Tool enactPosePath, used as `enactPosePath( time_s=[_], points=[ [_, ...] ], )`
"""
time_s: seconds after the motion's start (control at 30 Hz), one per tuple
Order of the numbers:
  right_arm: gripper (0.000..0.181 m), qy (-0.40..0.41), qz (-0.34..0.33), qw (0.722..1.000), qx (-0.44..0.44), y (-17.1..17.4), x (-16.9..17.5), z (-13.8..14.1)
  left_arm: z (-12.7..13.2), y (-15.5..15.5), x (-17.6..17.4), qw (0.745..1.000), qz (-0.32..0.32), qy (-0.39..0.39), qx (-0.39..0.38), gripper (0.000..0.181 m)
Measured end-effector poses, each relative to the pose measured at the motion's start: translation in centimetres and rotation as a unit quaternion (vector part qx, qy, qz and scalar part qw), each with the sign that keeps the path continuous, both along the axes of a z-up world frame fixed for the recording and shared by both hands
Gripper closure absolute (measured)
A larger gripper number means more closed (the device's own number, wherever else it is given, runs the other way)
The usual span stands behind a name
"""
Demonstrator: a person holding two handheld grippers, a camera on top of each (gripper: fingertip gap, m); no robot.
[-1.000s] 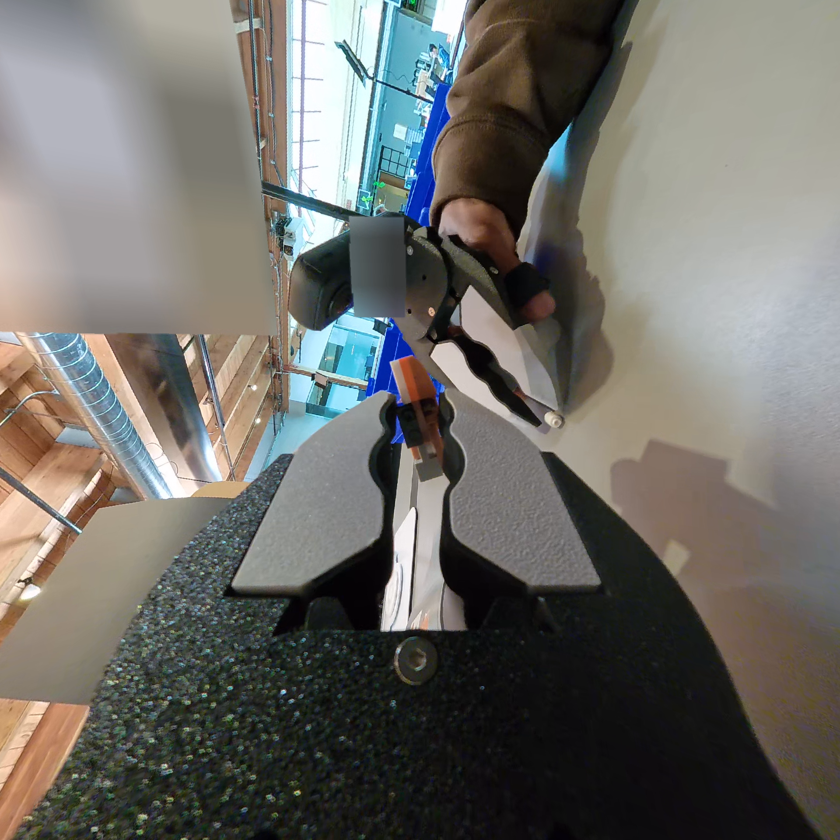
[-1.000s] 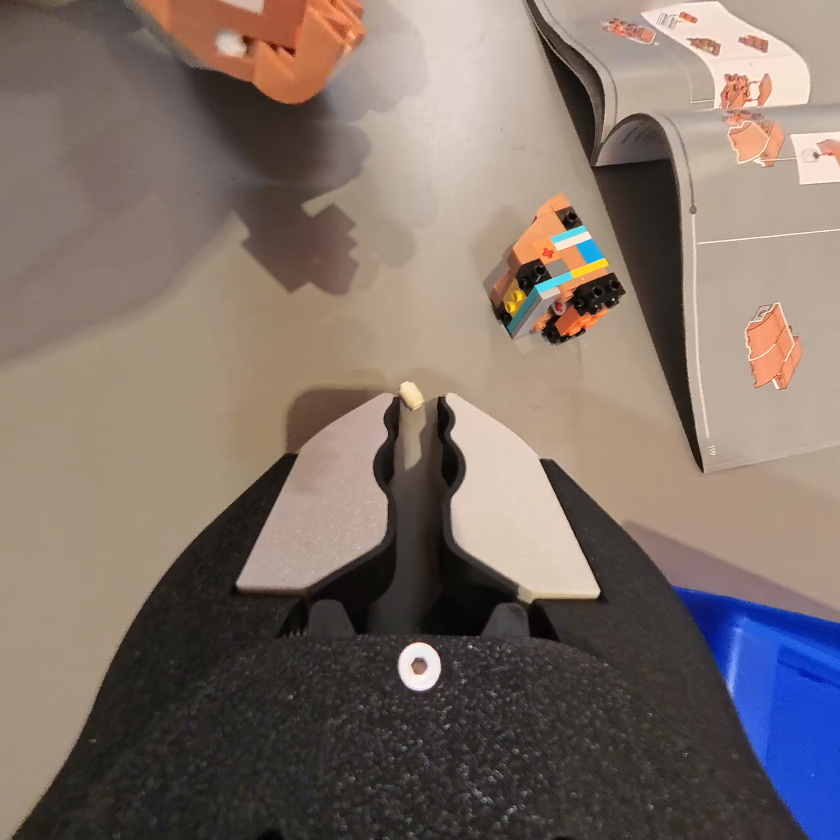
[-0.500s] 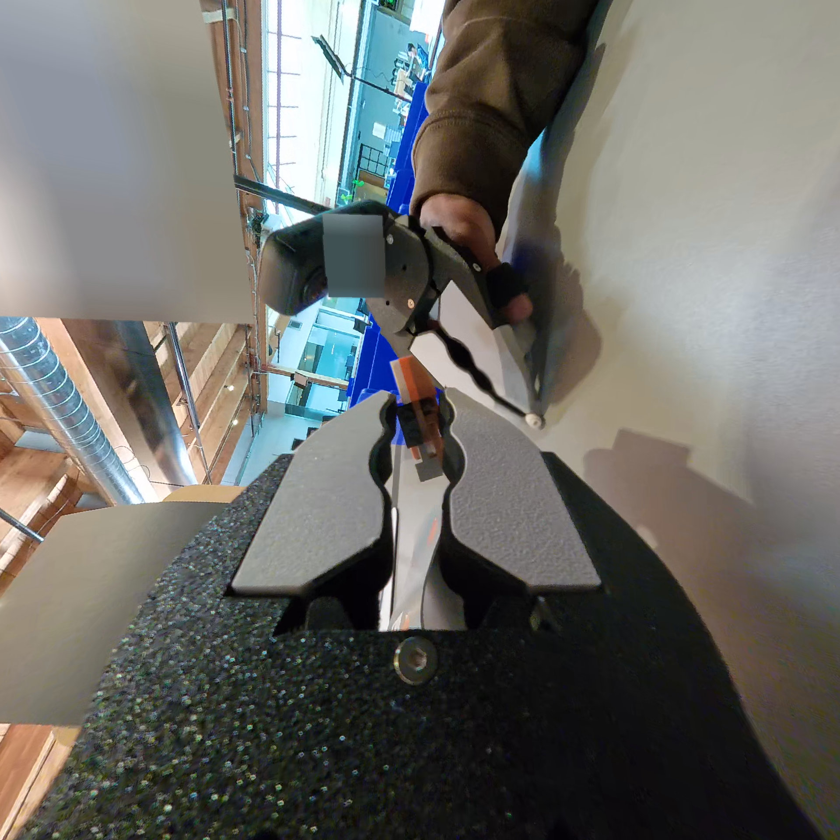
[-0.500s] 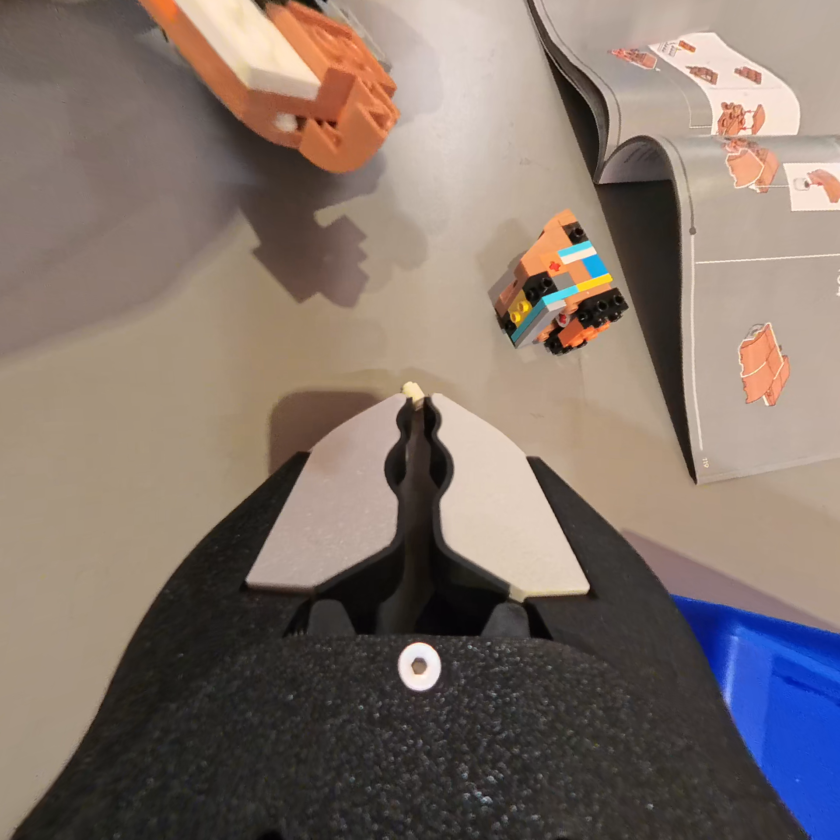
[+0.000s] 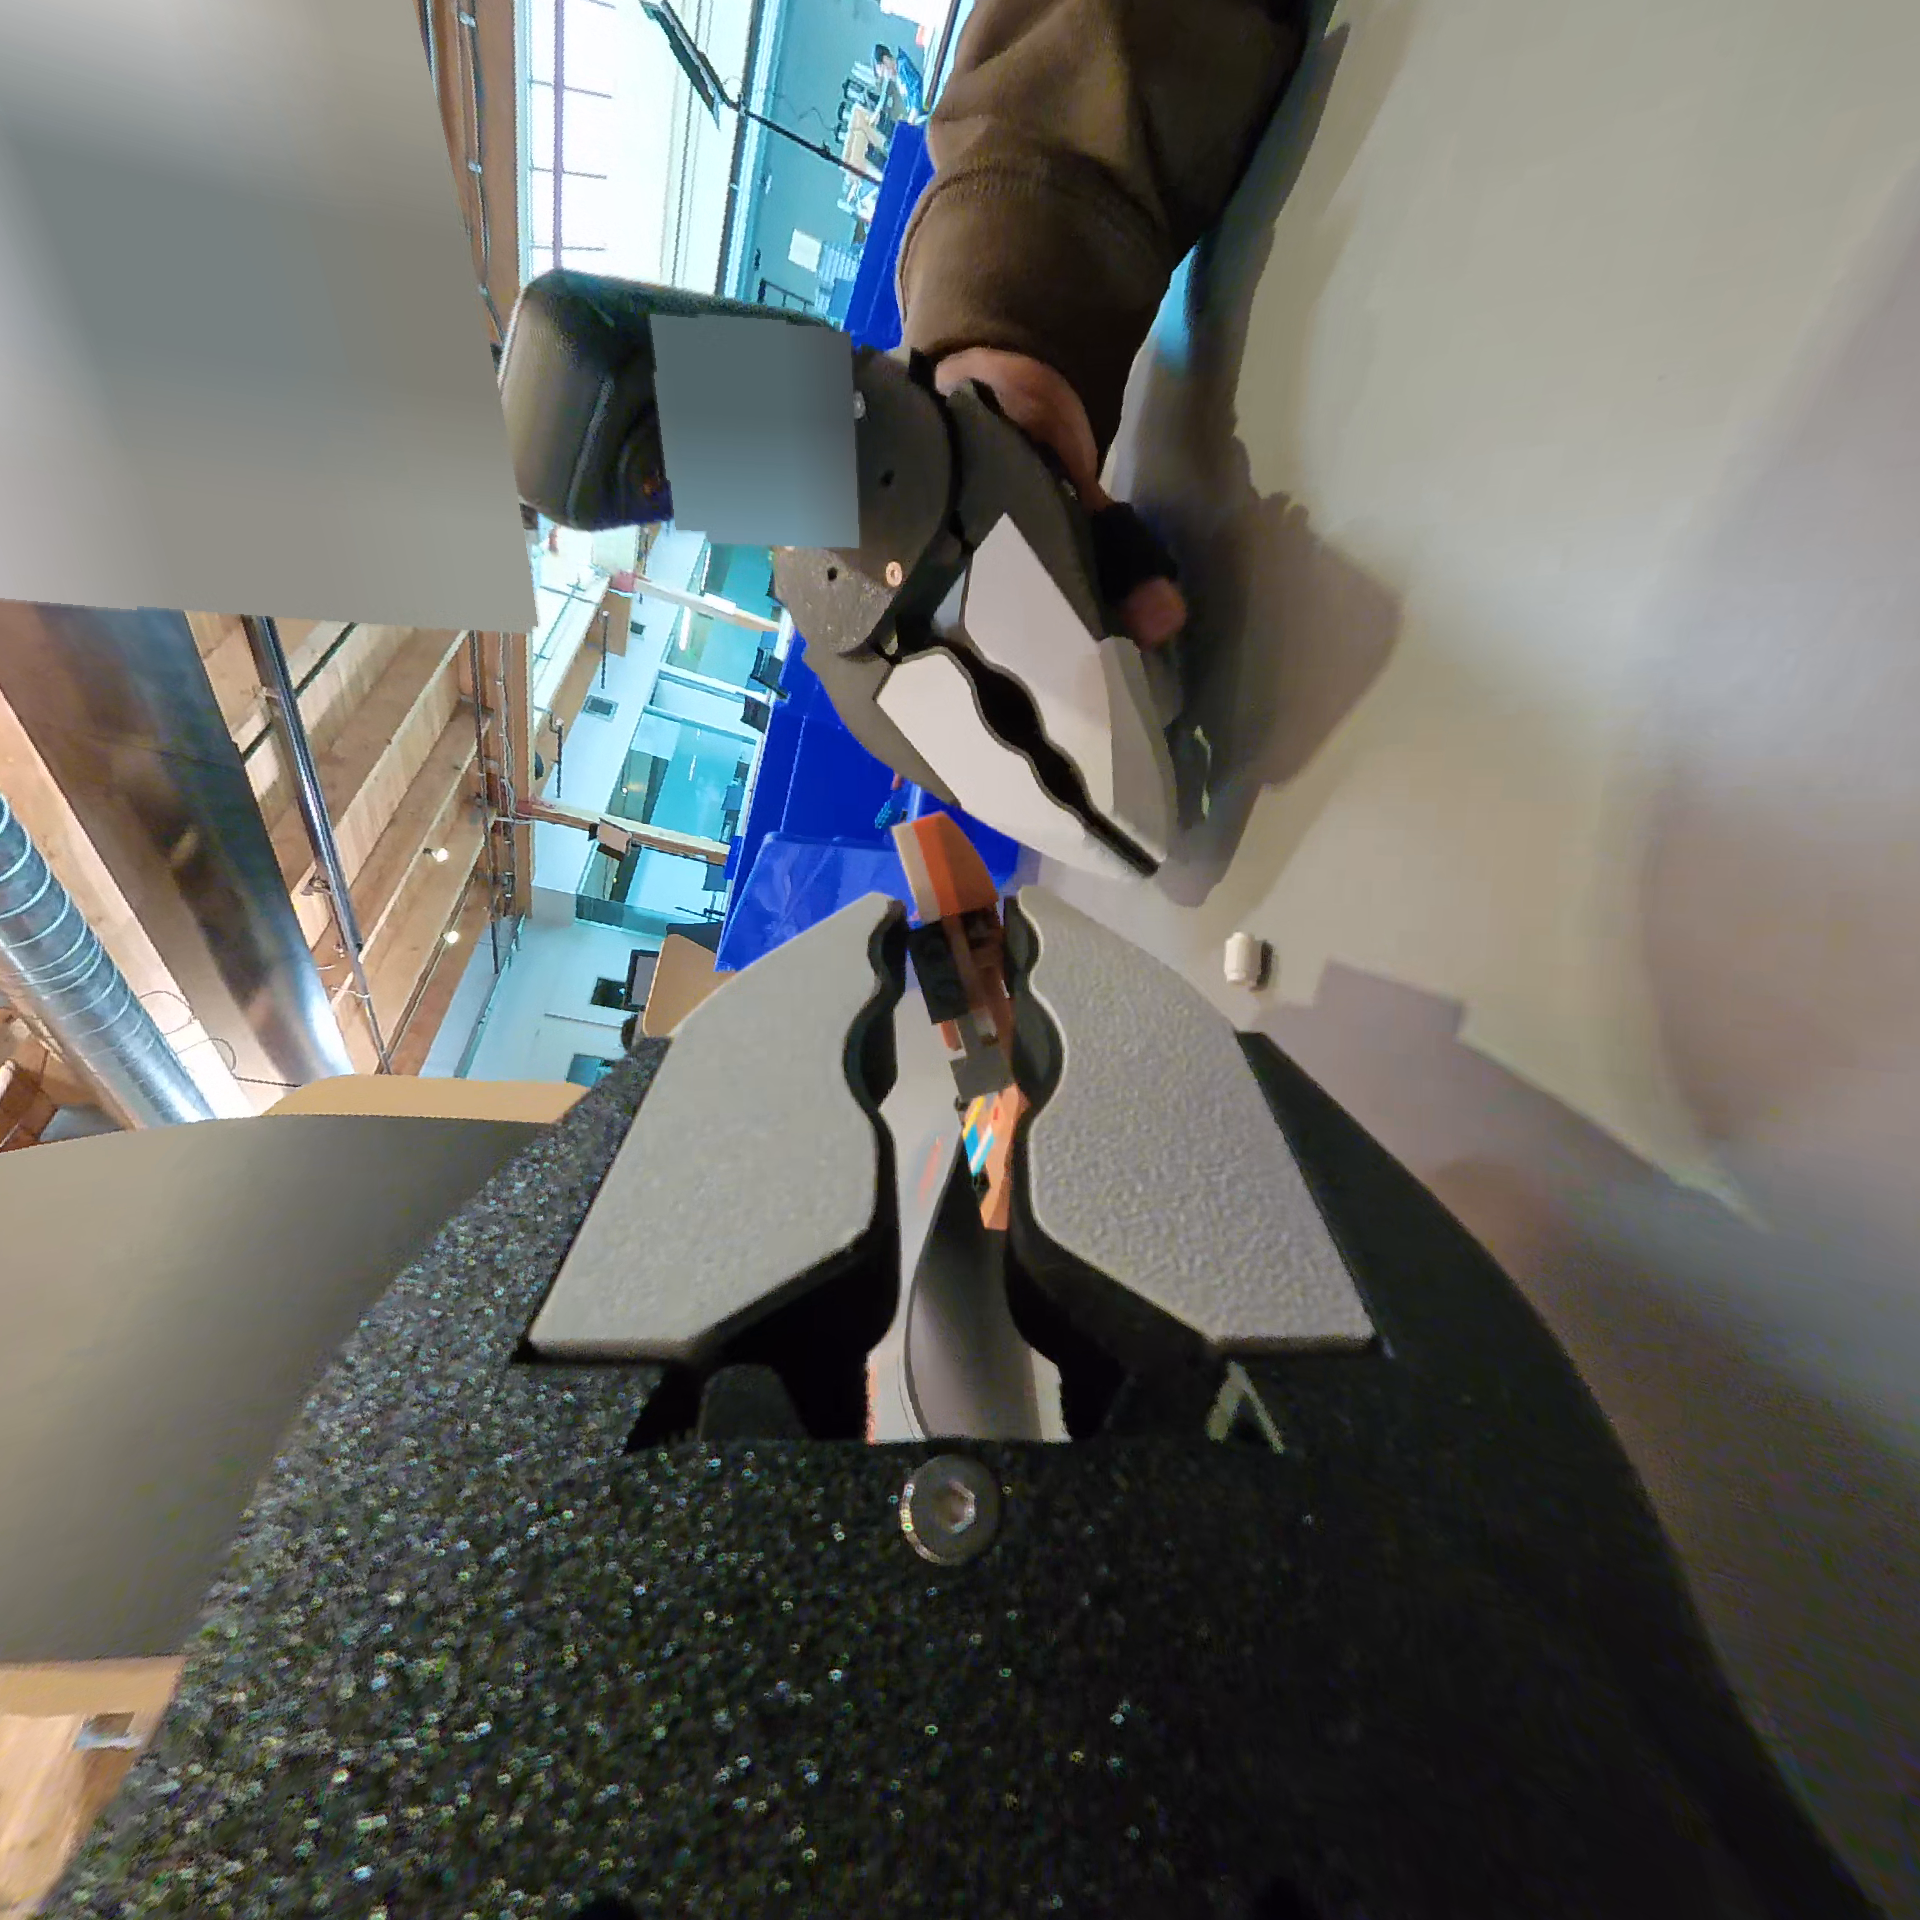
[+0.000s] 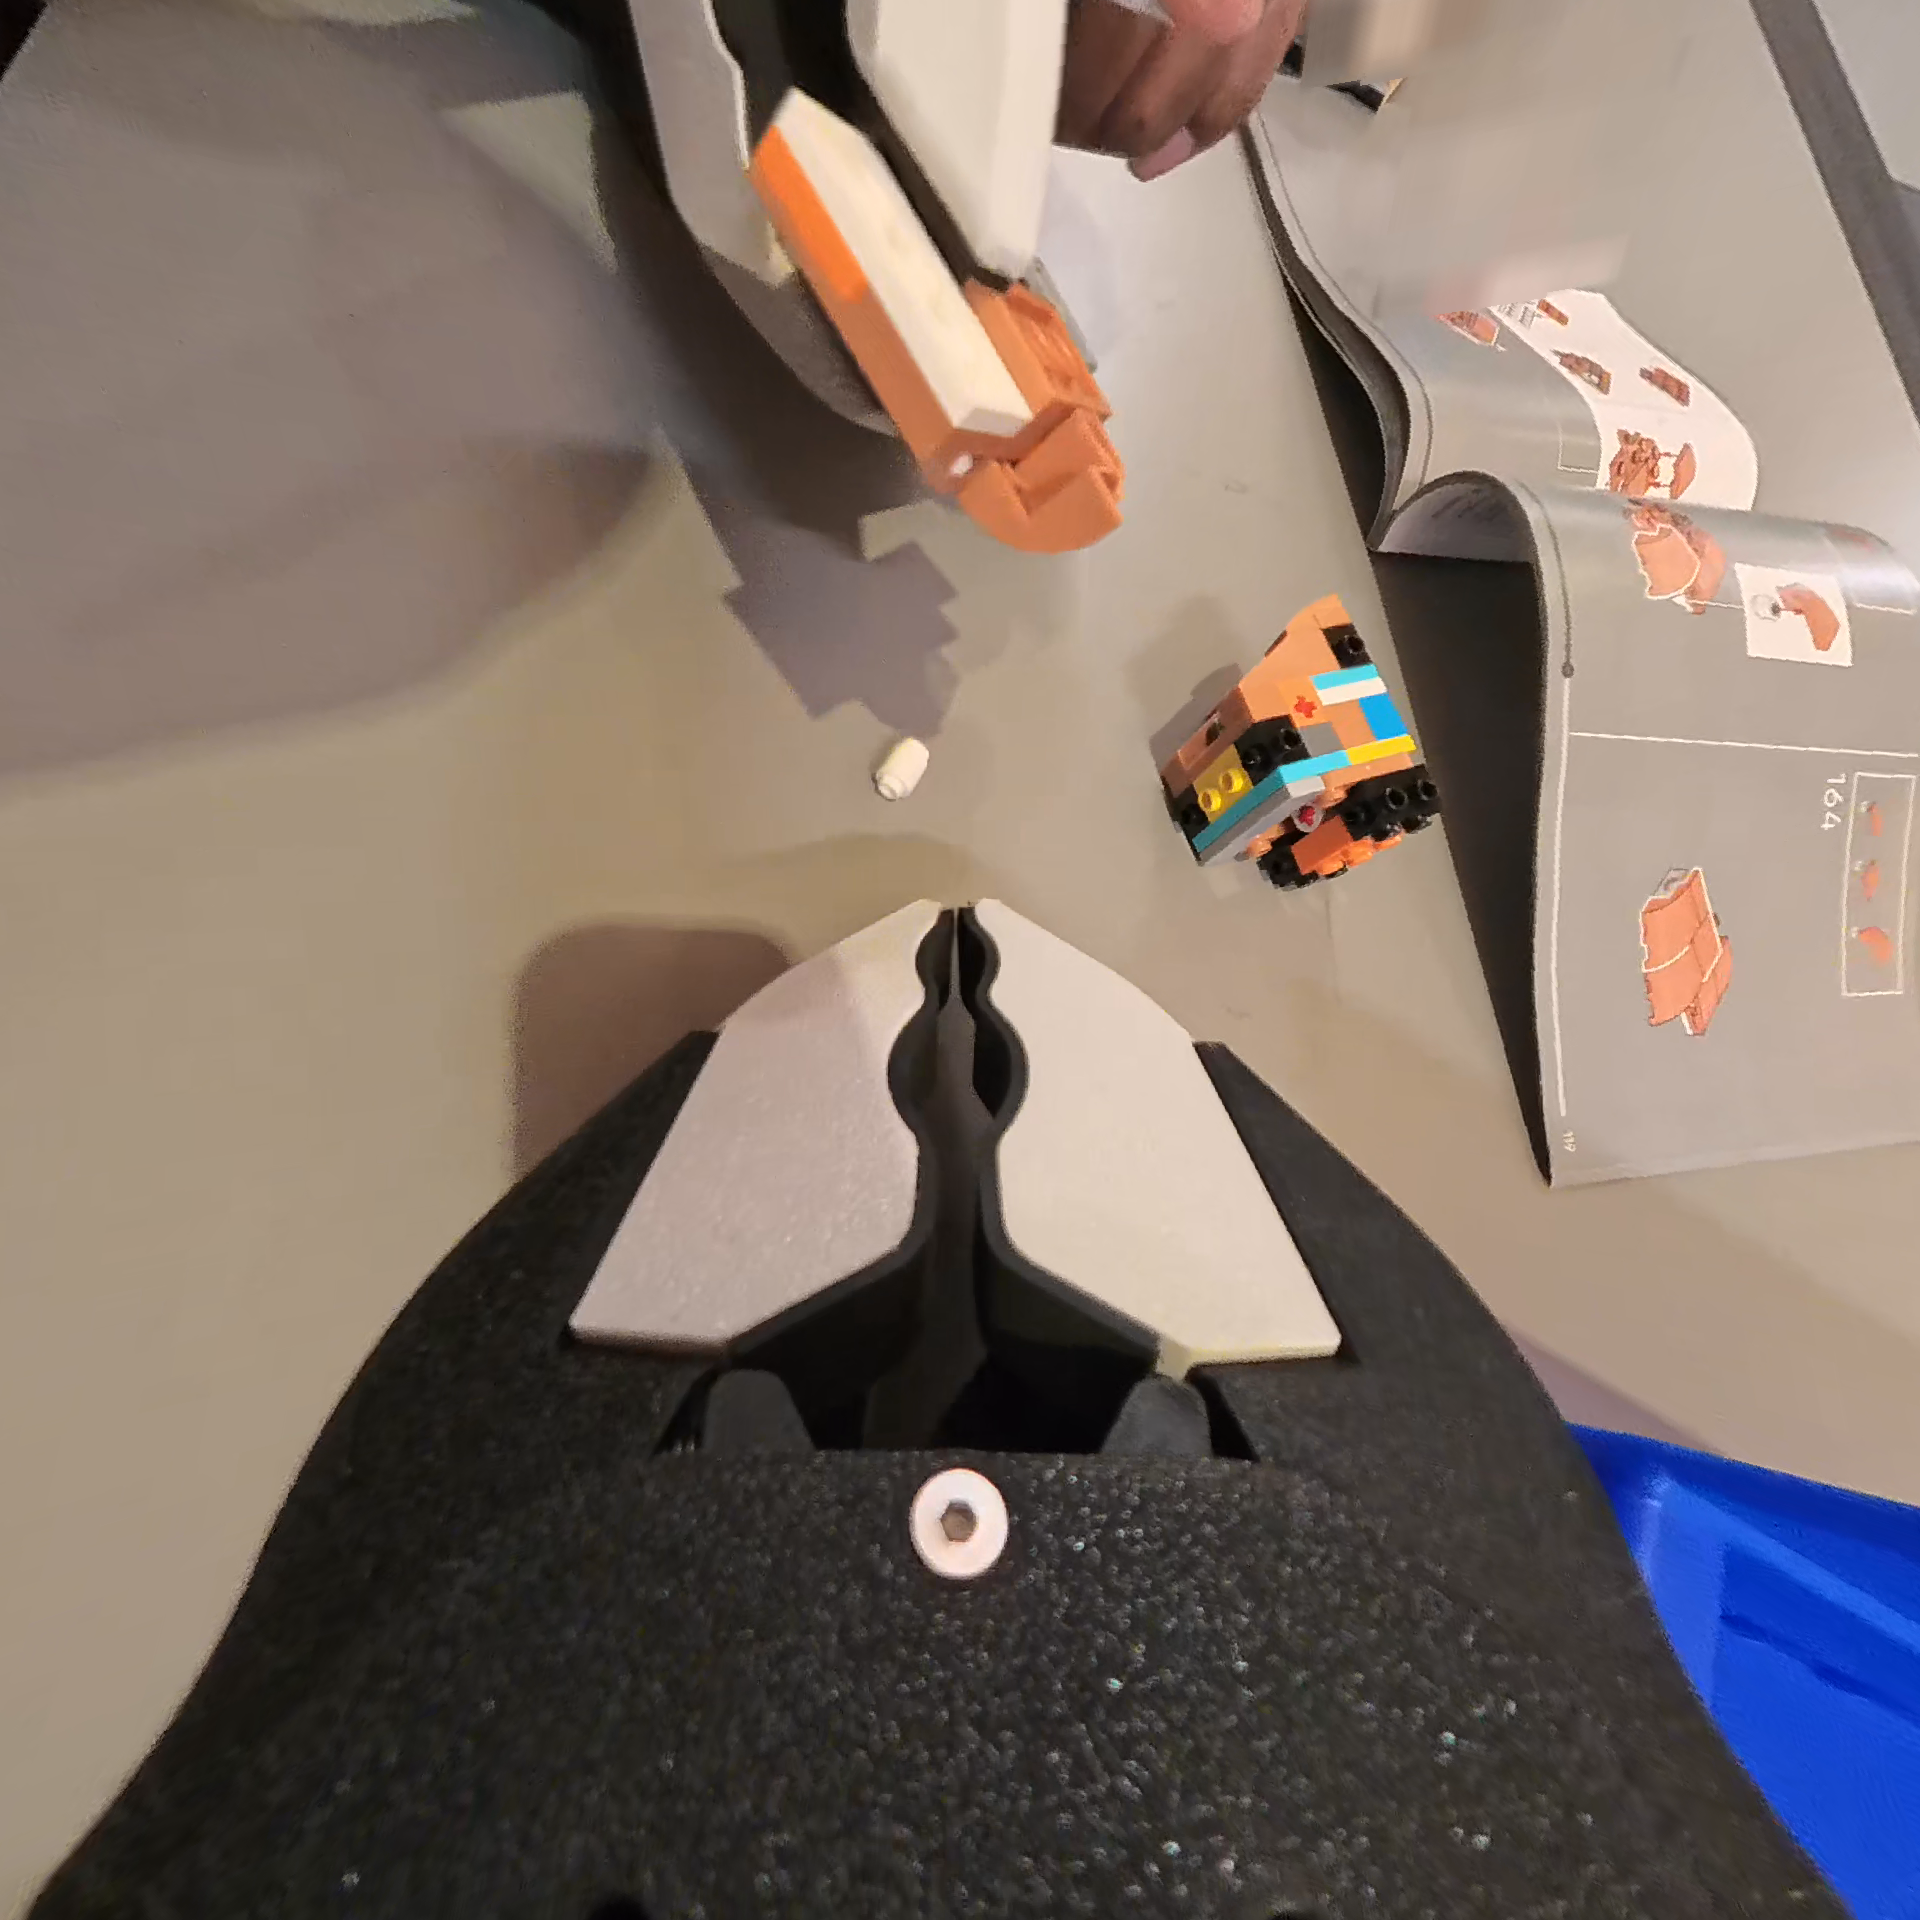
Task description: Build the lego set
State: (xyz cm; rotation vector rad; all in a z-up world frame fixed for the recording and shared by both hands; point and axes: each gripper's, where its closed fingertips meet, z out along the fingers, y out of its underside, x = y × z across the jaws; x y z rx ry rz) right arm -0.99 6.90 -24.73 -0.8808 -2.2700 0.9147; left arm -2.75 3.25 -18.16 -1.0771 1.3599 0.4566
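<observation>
R gripper (image 6: 958, 906) has its jaws pressed together on nothing – the small white peg (image 6: 900, 768) lies loose on the table (image 6: 416, 883) just ahead of the tips – while L gripper (image 5: 951, 930) pinches the orange-and-white lego build (image 6: 935, 353) (colourful sub-assembly (image 6: 1294, 743) farther right, beside the open instruction booklet (image 6: 1662, 831)).

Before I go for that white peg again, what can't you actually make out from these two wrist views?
- Left gripper, right wrist view: motion-blurred and cut by the top edge; its grip on the orange-and-white assembly is unclear.
- Same assembly, left wrist view: mostly hidden between the fingers.
- White peg: too small to tell its end shape.
- Colourful block: far side hidden.
- Instruction booklet: cut by the right edge.
- Blue bin: contents out of frame.
</observation>
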Motion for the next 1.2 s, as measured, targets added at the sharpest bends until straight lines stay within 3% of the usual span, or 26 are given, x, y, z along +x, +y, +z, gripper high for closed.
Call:
enactPosePath(
  time_s=[0.27, 0.5, 0.7, 0.87, 1.2],
  points=[
    [0.174, 0.004, 0.011, 1.000, 0.020, -0.9, -0.4, -0.3, -2.9, -0.8, -2.1, 0.997, 0.003, 0.041, -0.059, 0.163],
    [0.171, -0.016, 0.023, 1.000, 0.005, -2.4, -1.5, -0.4, -4.5, -1.3, -1.2, 0.993, -0.010, 0.080, -0.090, 0.163],
    [0.171, -0.042, 0.018, 0.999, -0.008, -3.1, -2.0, -0.7, -4.5, -1.4, -1.0, 0.991, -0.009, 0.097, -0.088, 0.163],
    [0.181, -0.017, 0.023, 1.000, 0.006, -3.1, -1.9, -0.5, -4.5, -1.3, -0.8, 0.991, -0.009, 0.105, -0.081, 0.163],
    [0.181, 0.016, 0.036, 0.999, -0.012, -3.2, -1.5, 0.5, -3.6, -1.3, -0.5, 0.993, -0.011, 0.108, -0.046, 0.163]
  ],
)
